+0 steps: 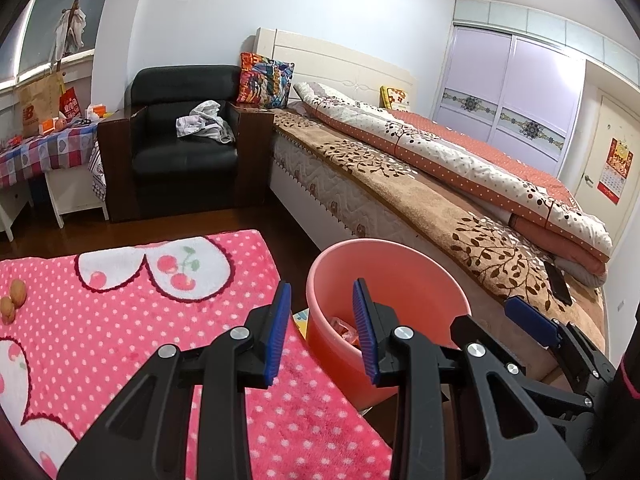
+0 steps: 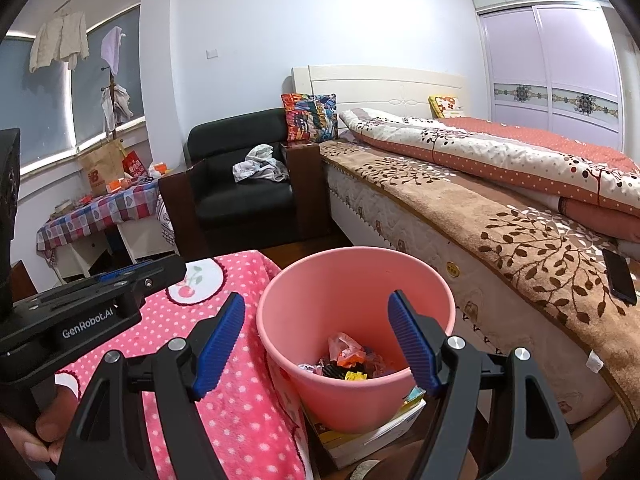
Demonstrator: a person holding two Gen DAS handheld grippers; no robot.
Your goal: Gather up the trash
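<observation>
A pink plastic bin (image 2: 320,376) stands on the floor between the pink rug and the bed, with wrappers and scraps (image 2: 348,360) at its bottom. My right gripper (image 2: 320,344) is open and empty, its fingers straddling the bin's mouth from above. My left gripper (image 1: 322,332) is open and empty, over the bin's near left rim (image 1: 384,246). Two small brown round things (image 1: 14,298) lie on the rug at the far left. The right gripper shows in the left wrist view (image 1: 532,322) at the right.
A pink dotted rug (image 1: 120,320) covers the floor on the left. The bed (image 1: 440,184) runs along the right, with a dark phone (image 2: 619,276) on its edge. A black armchair (image 1: 184,140) with cloth and a cluttered table (image 1: 44,144) stand behind. A box (image 2: 372,432) lies under the bin.
</observation>
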